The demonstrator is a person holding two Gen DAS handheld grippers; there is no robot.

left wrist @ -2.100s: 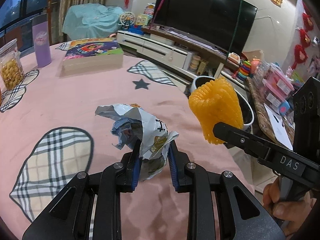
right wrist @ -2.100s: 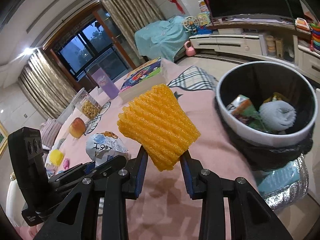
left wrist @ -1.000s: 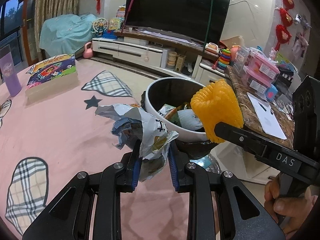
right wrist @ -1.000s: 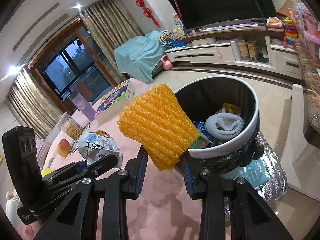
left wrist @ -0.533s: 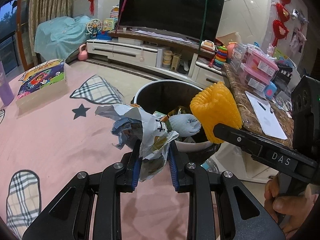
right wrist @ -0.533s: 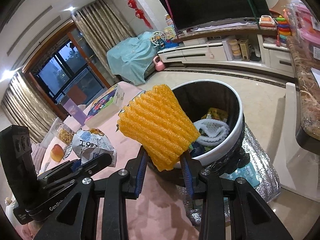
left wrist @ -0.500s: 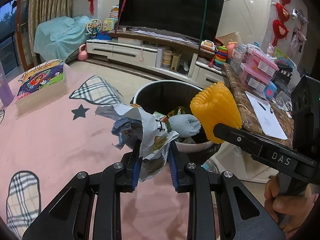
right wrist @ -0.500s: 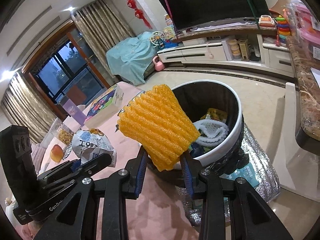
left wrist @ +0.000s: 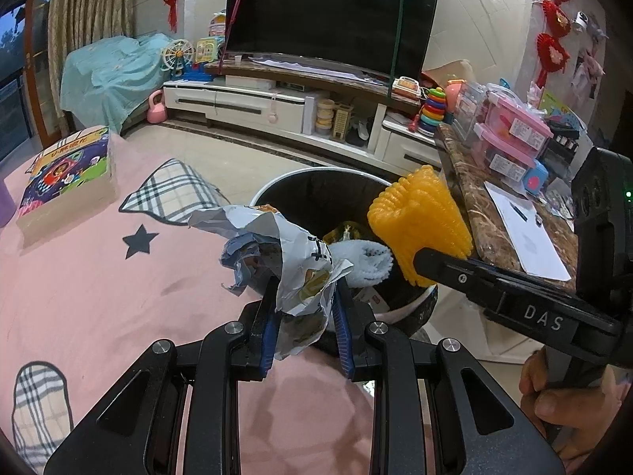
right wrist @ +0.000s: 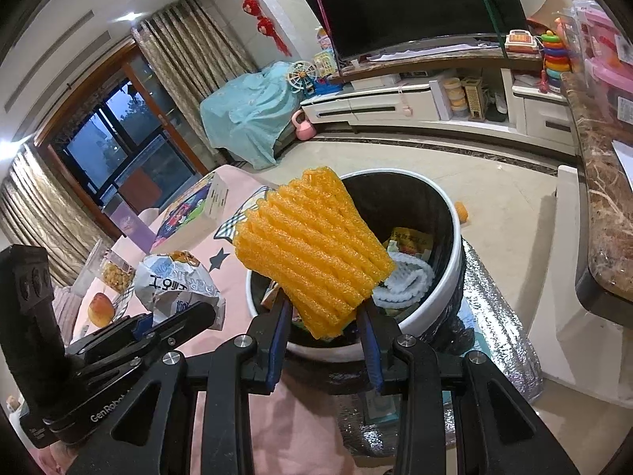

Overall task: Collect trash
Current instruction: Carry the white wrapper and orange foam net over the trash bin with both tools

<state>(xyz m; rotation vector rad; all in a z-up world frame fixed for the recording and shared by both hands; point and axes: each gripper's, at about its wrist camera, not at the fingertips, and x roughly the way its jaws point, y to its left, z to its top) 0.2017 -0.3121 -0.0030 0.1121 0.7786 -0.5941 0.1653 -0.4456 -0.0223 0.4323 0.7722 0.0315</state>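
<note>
My left gripper [left wrist: 304, 324] is shut on a crumpled white-and-blue snack wrapper [left wrist: 285, 253], held over the near rim of the white trash bin [left wrist: 277, 186]. My right gripper [right wrist: 322, 340] is shut on an orange foam fruit net [right wrist: 312, 253], which hangs above the bin's open mouth. The bin [right wrist: 455, 269] has a black liner and holds a white foam net [right wrist: 407, 281] and some packets. From the left wrist view the orange net [left wrist: 419, 221] and the right gripper's arm [left wrist: 514, 301] show at the right; from the right wrist view the wrapper [right wrist: 174, 285] shows at the left.
The bin stands just off the edge of the pink tablecloth [left wrist: 79, 277]. A picture book [left wrist: 67, 170], a snack jar [right wrist: 112, 273] and an apple [right wrist: 101, 308] lie further back on the table. A marble counter [left wrist: 506, 237] with paper and boxes flanks the bin at the right.
Both grippers have travelled together toward the bin, still holding their loads. The bin has come from ahead to directly under the wrapper and the orange net.
</note>
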